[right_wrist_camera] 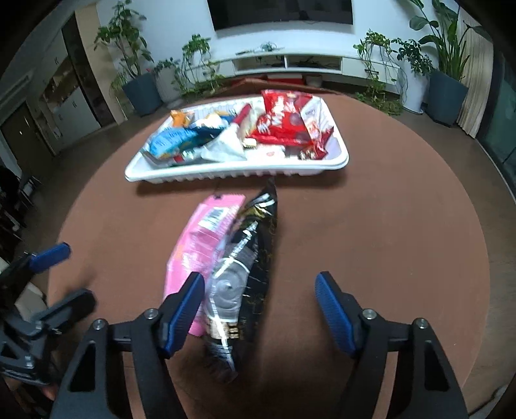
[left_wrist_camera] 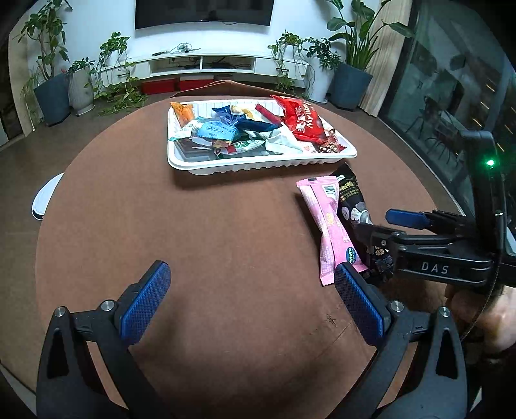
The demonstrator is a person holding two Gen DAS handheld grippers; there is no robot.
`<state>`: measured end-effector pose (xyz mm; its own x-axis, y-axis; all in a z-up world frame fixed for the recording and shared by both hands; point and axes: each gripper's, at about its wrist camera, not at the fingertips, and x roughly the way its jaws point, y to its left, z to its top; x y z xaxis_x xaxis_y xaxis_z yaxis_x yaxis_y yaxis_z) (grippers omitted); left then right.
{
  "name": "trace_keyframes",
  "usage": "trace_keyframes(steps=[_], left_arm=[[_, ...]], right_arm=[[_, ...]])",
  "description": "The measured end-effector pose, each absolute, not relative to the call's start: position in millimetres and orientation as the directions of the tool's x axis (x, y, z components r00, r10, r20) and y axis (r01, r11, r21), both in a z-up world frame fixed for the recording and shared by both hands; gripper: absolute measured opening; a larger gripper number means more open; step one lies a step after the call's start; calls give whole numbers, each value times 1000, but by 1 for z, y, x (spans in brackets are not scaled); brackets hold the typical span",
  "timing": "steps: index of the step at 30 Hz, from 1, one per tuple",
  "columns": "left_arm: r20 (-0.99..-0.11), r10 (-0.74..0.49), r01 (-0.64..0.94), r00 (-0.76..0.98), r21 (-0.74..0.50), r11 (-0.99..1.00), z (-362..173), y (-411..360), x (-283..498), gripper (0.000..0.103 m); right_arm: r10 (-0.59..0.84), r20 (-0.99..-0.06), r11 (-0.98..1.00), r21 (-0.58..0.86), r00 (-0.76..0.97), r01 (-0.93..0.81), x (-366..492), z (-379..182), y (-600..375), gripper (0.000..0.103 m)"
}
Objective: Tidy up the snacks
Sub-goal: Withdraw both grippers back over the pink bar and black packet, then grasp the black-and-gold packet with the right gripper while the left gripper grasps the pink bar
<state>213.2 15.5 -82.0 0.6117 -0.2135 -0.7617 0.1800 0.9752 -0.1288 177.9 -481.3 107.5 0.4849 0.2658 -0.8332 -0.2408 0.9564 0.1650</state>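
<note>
Pink pack (right_wrist_camera: 196, 245) and black pack (right_wrist_camera: 248, 270) touching, just before tray (right_wrist_camera: 232, 174). Right gripper (right_wrist_camera: 259, 309) open over black pack; left gripper (left_wrist_camera: 253, 303) open, empty.

Potted plants (left_wrist_camera: 48, 80), wall television (left_wrist_camera: 203, 13), white media console (left_wrist_camera: 200, 63)
</note>
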Motion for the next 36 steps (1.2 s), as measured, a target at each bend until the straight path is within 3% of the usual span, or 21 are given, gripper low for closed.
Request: trace_keyframes(steps=[21, 24, 28, 36], left_arm=[[-800, -170, 144, 575, -106, 984, -92, 8, 227, 103], [-799, -165, 151, 578, -94, 984, -88, -1, 235, 103], [-800, -172, 182, 575, -80, 980, -84, -20, 248, 103], [-850, -153, 247, 505, -28, 969, -103, -69, 283, 103]], right_arm=[[163, -864, 969, 51, 476, -240, 195, 93, -480, 61], [164, -861, 965, 41, 481, -257, 193, 94, -479, 52], [157, -863, 971, 47, 480, -234, 189, 96, -492, 27], [194, -842, 978, 123, 504, -171, 175, 96, -520, 26]])
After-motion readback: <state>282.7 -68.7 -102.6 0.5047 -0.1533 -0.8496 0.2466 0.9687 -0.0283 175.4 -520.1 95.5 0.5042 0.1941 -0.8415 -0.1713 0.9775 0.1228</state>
